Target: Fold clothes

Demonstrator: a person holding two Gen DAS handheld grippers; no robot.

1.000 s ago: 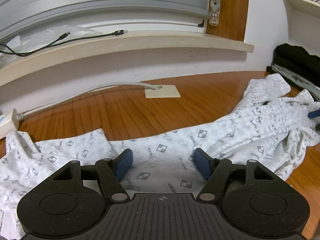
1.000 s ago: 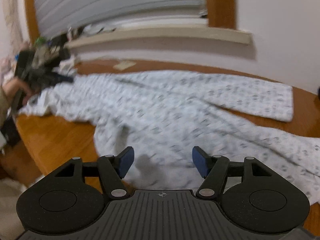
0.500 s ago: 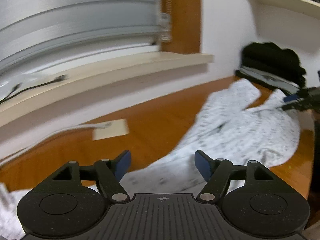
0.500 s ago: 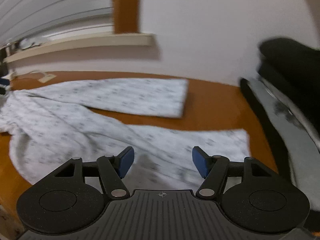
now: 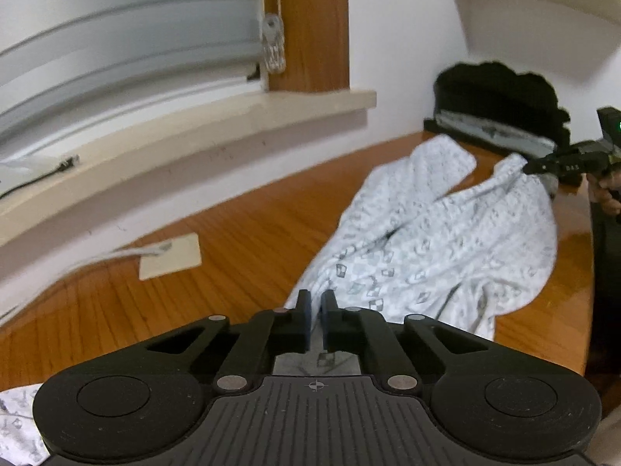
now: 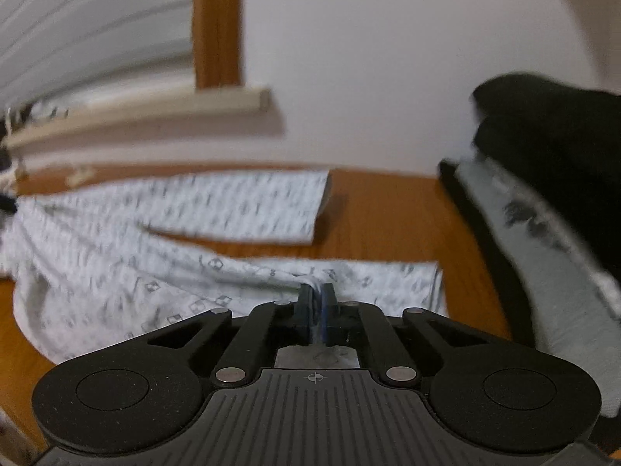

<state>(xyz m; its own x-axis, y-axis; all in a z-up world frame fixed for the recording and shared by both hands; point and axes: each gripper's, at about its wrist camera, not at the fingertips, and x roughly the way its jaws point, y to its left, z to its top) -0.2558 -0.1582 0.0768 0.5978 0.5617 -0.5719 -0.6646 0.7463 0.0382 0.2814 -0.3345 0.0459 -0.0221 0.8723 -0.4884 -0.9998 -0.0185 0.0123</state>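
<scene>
**Both grippers clamped on the patterned garment**

The white patterned garment [image 5: 434, 233] lies spread across the wooden counter [image 5: 240, 256], one long section stretched flat toward the wall. The left gripper [image 5: 315, 303] has its jaws drawn together on a fold of the cloth at the garment's near edge. The right gripper [image 6: 317, 299] is likewise pinched on a bunched ridge of the fabric; through the motion blur, the cloth seems slightly lifted there. A dark folded pile [image 6: 551, 147] sits at the counter's far right, just beside the garment's end.
</scene>
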